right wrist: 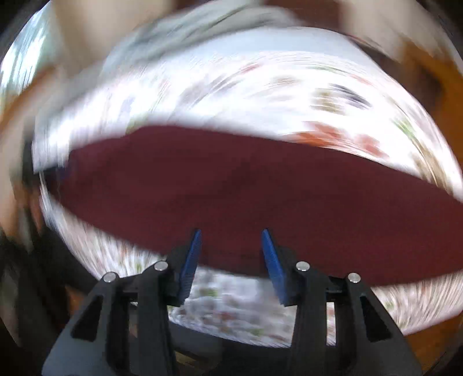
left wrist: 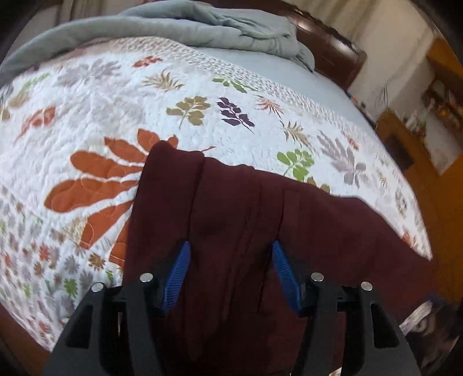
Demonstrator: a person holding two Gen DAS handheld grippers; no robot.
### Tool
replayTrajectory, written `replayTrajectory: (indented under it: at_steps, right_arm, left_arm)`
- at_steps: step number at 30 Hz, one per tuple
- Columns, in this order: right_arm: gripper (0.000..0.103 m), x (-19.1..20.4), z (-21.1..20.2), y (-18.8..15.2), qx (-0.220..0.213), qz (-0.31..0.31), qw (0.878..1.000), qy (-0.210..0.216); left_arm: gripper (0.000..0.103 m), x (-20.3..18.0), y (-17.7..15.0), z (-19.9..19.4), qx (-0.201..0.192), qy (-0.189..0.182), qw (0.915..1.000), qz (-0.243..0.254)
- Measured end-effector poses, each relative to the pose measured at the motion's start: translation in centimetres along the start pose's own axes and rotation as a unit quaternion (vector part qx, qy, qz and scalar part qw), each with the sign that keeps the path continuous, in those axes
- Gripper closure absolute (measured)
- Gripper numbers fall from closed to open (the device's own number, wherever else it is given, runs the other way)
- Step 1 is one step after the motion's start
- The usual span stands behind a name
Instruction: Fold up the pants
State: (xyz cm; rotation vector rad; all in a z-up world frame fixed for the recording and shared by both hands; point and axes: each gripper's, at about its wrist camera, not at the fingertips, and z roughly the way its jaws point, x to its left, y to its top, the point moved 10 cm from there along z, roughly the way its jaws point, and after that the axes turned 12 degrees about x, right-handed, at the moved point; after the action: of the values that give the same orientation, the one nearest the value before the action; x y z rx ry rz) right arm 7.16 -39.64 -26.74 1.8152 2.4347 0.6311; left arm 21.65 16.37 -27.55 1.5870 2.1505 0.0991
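Note:
Dark maroon pants (left wrist: 240, 208) lie flat on a white quilt with a leaf print (left wrist: 95, 95). In the left wrist view my left gripper (left wrist: 231, 248) is open above the pants, its blue fingers (left wrist: 181, 272) apart with cloth showing between them. In the right wrist view, which is blurred by motion, the pants (right wrist: 231, 185) stretch across the frame. My right gripper (right wrist: 231, 235) is open over their near edge, its blue fingers (right wrist: 273, 269) apart and holding nothing.
A crumpled grey blanket (left wrist: 179, 26) lies at the far end of the bed. A dark wooden bed frame (left wrist: 332, 49) runs behind it. Orange furniture (left wrist: 419, 162) stands past the bed's right edge.

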Motion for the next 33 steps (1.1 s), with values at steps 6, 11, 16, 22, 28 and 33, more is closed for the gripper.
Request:
replayTrajectory:
  at_steps: [6, 11, 16, 22, 28, 33]
  right_arm:
    - [0.048, -22.4, -7.1, -4.7, -0.135, 0.361, 0.911, 0.143]
    - [0.025, -31.9, -8.3, -8.8, -0.215, 0.49, 0.816, 0.218]
    - [0.024, -33.1, -6.5, -8.4, -0.198, 0.483, 0.822, 0.228]
    - [0.09, -34.7, -6.3, -7.3, -0.215, 0.463, 0.821, 0.254]
    - [0.066, -34.7, -5.7, -8.5, -0.227, 0.462, 0.805, 0.296]
    - [0.046, -35.8, -5.8, -9.1, -0.247, 0.482, 0.78, 0.314]
  left_arm:
    - [0.044, 0.3, 0.1, 0.0, 0.006, -0.022, 0.9993, -0.029]
    - [0.041, 0.4, 0.4, 0.2, 0.01, -0.026, 0.9988, -0.039]
    - [0.032, 0.0, 0.6, 0.4, 0.012, -0.024, 0.9987, -0.043]
    - [0.025, -0.5, 0.7, 0.7, 0.011, -0.019, 0.9987, -0.046]
    - [0.024, -0.4, 0.9, 0.7, 0.009, -0.019, 0.9985, -0.051]
    - [0.023, -0.6, 0.8, 0.9, 0.008, -0.007, 0.9987, -0.049]
